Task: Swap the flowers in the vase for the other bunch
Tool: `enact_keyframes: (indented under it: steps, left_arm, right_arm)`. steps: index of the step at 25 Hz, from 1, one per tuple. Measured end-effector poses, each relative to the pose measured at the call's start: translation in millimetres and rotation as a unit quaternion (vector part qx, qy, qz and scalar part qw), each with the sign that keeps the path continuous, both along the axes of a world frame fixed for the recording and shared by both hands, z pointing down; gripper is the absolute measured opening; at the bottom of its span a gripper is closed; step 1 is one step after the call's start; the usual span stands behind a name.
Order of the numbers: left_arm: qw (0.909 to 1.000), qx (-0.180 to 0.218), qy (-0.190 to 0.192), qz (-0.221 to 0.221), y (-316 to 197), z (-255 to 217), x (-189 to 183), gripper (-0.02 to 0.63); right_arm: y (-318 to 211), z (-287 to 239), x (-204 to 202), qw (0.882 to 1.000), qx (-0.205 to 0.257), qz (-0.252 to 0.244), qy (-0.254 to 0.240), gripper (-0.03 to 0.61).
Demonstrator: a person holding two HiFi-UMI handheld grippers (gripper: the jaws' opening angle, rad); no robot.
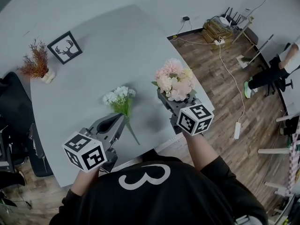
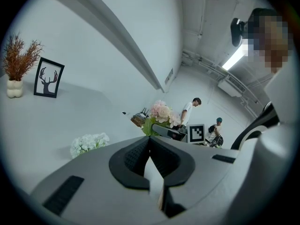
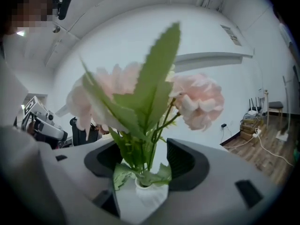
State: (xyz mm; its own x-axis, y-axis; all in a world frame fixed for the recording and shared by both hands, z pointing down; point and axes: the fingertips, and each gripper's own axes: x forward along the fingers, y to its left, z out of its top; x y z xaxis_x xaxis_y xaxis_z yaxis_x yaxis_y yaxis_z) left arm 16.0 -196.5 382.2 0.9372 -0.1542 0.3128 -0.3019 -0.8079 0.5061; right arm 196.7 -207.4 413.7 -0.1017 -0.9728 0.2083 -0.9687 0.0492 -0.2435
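A bunch of pink flowers (image 1: pixel 174 81) stands at the grey table's (image 1: pixel 117 46) right edge; the blooms hide its vase in the head view. My right gripper (image 1: pixel 166 101) reaches in under them. In the right gripper view the green stems (image 3: pixel 145 149) and the white vase mouth (image 3: pixel 151 193) lie between the pads of the right gripper (image 3: pixel 150 153), with a gap showing on the left side. A white bunch (image 1: pixel 119 96) lies flat on the table. My left gripper (image 1: pixel 118 121) sits just below it, tips together and empty, and from the left gripper (image 2: pixel 150 139) the white bunch (image 2: pixel 89 143) shows to the left.
A framed deer picture (image 1: pixel 64 47) and a dried plant in a small white pot (image 1: pixel 37 62) stand at the table's far left. The wooden floor to the right holds cables and boxes (image 1: pixel 218 29), and a seated person (image 1: pixel 276 69). Two people (image 2: pixel 190 111) stand in the background.
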Motion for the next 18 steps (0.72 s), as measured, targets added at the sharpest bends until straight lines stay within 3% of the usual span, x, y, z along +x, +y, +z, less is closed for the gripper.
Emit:
enact_keyframes:
  steps: [4, 6, 18]
  left_arm:
    - [1.0, 0.0, -0.002, 0.0, 1, 1, -2, 0.011]
    - [1.0, -0.001, -0.004, 0.0, 5, 2, -2, 0.011]
    - [0.9998, 0.019, -0.005, 0.008, 26, -16, -14, 0.011]
  right_arm:
    - [-1, -1, -1, 1.0, -0.002, -0.001, 0.018, 0.177]
    - [1, -1, -1, 1.0, -0.001, -0.001, 0.026, 0.152]
    - [15, -22, -8, 0.997, 0.044, -0.006, 0.059, 0.076]
